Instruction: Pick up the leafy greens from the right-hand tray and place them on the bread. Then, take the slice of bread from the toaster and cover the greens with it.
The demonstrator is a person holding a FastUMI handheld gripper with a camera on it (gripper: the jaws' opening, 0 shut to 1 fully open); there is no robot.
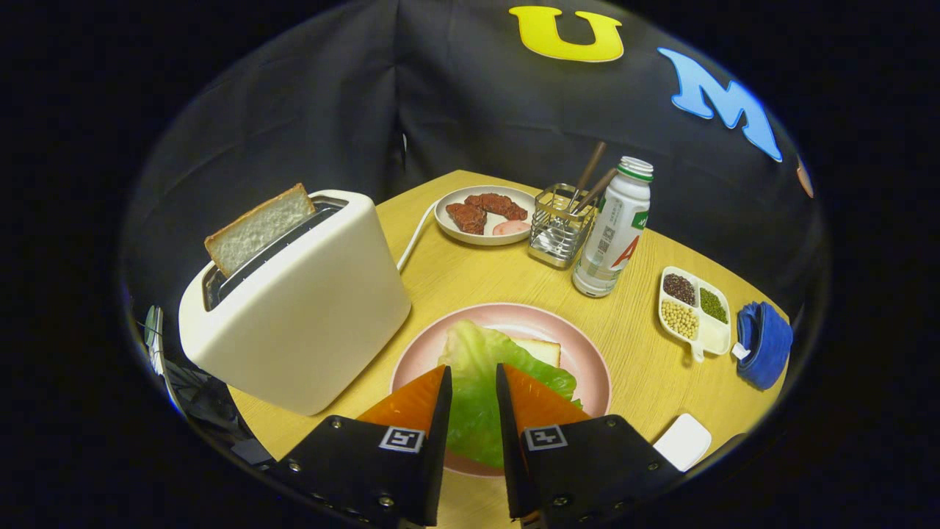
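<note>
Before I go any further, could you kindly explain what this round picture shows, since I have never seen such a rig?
It is taken by a camera riding on a hand-held two-finger gripper, looking forward along its fingers. They stand slightly apart over a green lettuce leaf that lies on a bread slice on a pink round plate; whether they grip the leaf is unclear. On the wooden table, a white toaster holds another toast slice. Beyond stand a white plate of meat, a wire holder, a white bottle and a divided bean dish.
</note>
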